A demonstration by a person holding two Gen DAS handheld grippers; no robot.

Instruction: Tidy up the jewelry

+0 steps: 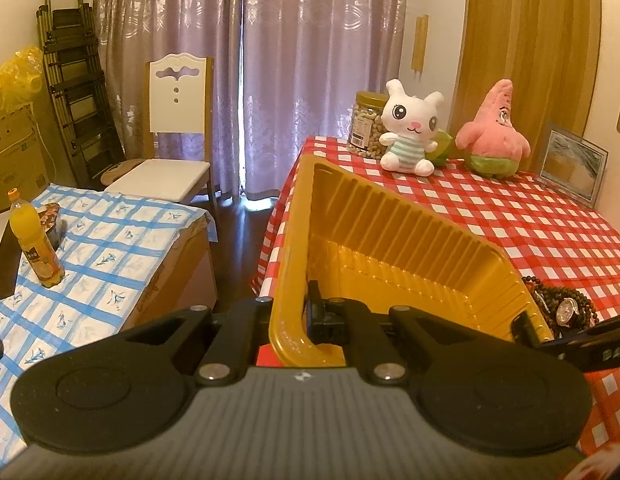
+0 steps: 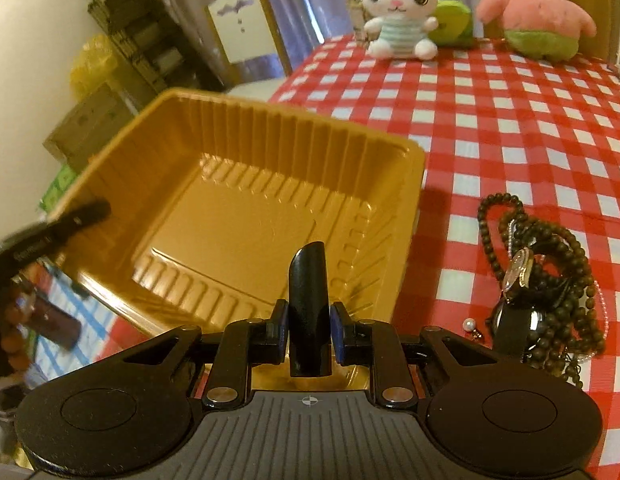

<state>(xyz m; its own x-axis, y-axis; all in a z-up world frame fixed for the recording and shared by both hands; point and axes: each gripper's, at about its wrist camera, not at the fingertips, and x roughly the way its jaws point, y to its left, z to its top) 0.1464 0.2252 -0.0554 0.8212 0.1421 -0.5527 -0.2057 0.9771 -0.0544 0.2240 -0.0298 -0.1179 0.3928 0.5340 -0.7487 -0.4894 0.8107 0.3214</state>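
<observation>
A gold plastic tray [image 1: 390, 232] stands tilted at the left edge of the red checked table [image 1: 530, 216]. My left gripper [image 1: 288, 320] is shut on the tray's near rim. In the right wrist view the tray [image 2: 246, 184] is empty, and my right gripper [image 2: 309, 332] is shut on its rim from the other side; one black finger [image 2: 308, 280] shows inside the tray. A pile of dark bead strands [image 2: 550, 276] with a watch [image 2: 518, 272] and a pearl earring [image 2: 469, 325] lies on the cloth right of the tray. The pile also shows in the left wrist view [image 1: 562, 304].
A white bunny plush [image 1: 410, 132], a pink starfish plush [image 1: 494, 136], a nut jar [image 1: 366, 124] and a picture frame [image 1: 570, 168] stand at the table's back. A lower blue-checked table [image 1: 102, 248] with an orange drink bottle [image 1: 36, 240] is to the left, with a chair [image 1: 170, 136] behind.
</observation>
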